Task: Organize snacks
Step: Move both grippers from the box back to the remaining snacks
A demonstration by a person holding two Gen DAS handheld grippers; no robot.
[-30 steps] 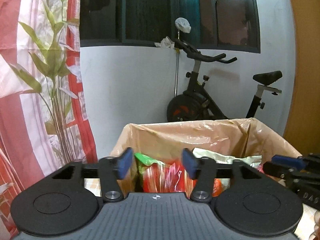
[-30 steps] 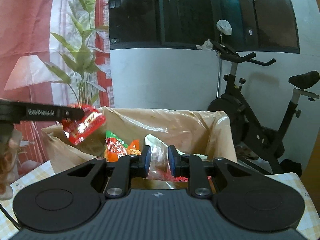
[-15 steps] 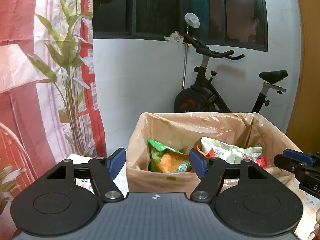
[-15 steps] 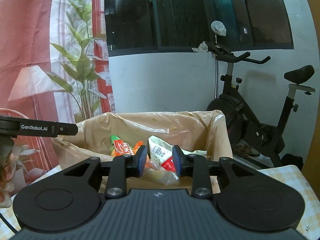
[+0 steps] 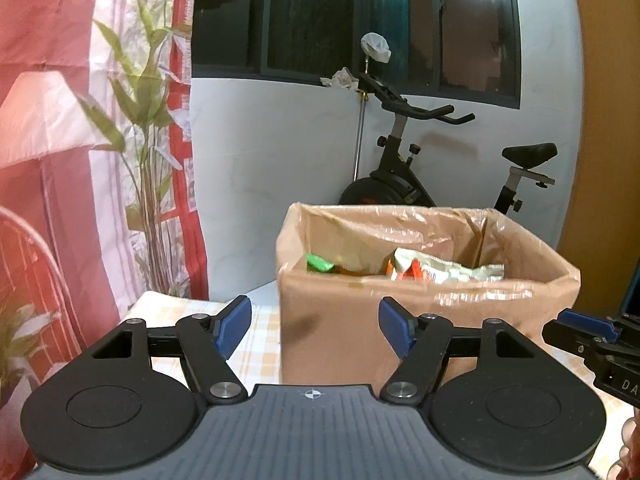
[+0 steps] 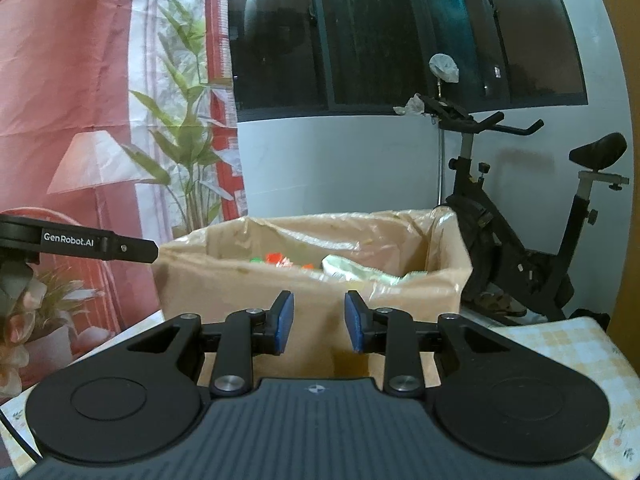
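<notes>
Several snacks (image 5: 440, 270) already lie inside the box (image 5: 420, 320), which is lined with a thin plastic bag and stands on the table (image 6: 568, 344) with its checked cloth; a white-and-orange packet and a green one show above the near rim in the left view, and red, green and white bits show in the right view. No snack is seen outside the box in either view, so the sorting looks well advanced, perhaps finished, though most of the table lies hidden below the grippers and more packets could be waiting there. The left gripper (image 5: 315, 330) has its jaws wide apart and holds nothing; it sits on the near side of the box, level with the front wall and below the rim, so the snacks are ahead of the jaws and above them, inside the box and apart from the blue pads (image 5: 234, 326). The right gripper (image 6: 319, 326) has its jaws partly parted with a plain gap between the pads, also holding nothing; it too faces the front wall of the box, with the packets beyond and higher than its jaws. Each gripper shows at the edge of the other's view, the two standing side by side before the box. An exercise bike (image 6: 520, 240) stands by the wall behind.
</notes>
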